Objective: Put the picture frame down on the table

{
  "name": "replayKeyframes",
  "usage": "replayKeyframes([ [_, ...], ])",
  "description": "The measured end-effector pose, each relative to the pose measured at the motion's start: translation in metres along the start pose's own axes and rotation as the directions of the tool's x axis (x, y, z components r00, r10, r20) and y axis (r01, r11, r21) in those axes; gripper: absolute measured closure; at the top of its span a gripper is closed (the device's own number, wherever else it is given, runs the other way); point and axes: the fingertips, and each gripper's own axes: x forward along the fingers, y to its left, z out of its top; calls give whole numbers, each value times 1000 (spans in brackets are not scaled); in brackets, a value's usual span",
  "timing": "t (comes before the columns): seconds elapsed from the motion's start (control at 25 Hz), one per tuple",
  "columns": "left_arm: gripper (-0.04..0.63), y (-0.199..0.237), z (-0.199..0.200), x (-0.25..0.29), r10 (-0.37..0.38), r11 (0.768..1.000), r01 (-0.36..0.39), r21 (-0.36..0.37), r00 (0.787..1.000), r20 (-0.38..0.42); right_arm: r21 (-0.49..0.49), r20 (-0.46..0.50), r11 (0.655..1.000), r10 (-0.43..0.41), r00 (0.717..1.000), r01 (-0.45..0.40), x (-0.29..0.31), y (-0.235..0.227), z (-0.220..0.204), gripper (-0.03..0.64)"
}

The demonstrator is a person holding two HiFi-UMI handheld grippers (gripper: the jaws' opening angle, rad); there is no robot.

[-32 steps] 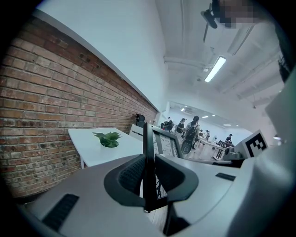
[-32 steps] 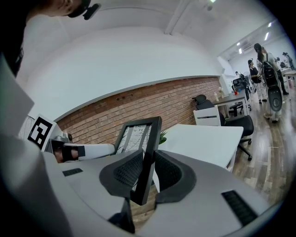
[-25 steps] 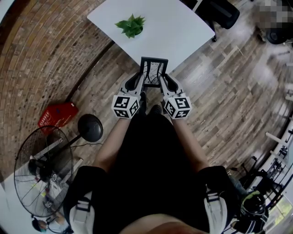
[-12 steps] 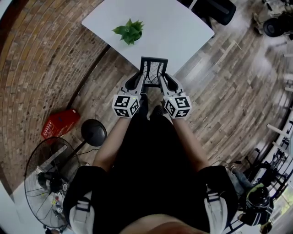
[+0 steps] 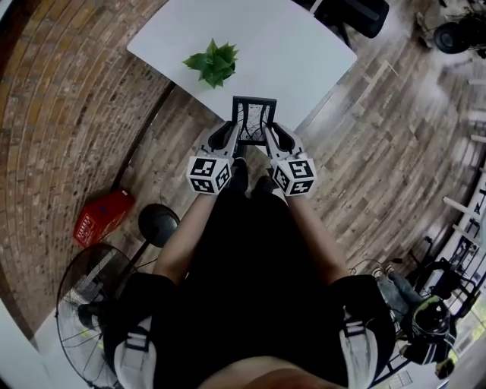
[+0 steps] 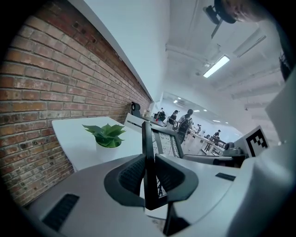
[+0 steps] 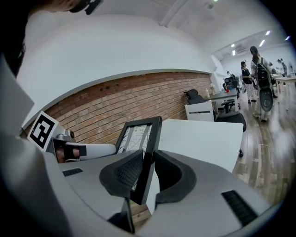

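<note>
A black picture frame (image 5: 253, 119) with a pale line drawing is held upright in the air, just short of the near edge of the white table (image 5: 304, 45). My left gripper (image 5: 236, 139) is shut on its left side bar (image 6: 148, 171). My right gripper (image 5: 266, 140) is shut on its right side bar (image 7: 147, 159). In both gripper views the dark pads press flat against the frame's edge. The frame's top reaches over the table's near edge in the head view.
A small green potted plant (image 5: 213, 63) stands on the table, left of the frame (image 6: 107, 138). A brick wall runs along the left. A black office chair (image 5: 353, 15) sits beyond the table. A red basket (image 5: 102, 217) and a standing fan (image 5: 95, 304) are on the wooden floor at the left.
Both grippers have carried the frame forward toward the table; the table and plant now sit closer under the frame's top. The grip on the frame is unchanged.
</note>
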Motion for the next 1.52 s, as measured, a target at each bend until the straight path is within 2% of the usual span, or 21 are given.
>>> replayKeyframes([
  [0.4,516,23,-8,36,-69,998,69,3,994,-82,52,-38,996,-67,997,69,32,-20,-10,540],
  [0.72,517,29,-12,60,-124,992,127,13,984,-127,139,-31,979,-147,989,150,46,-39,-18,541],
  [1.04,517,32,-23,76,-131,990,136,18,976,-172,164,-68,971,-165,984,174,52,-50,-32,541],
  [1.52,517,52,-50,88,-96,995,100,8,971,-220,168,-123,975,-127,984,147,72,-56,-57,541],
])
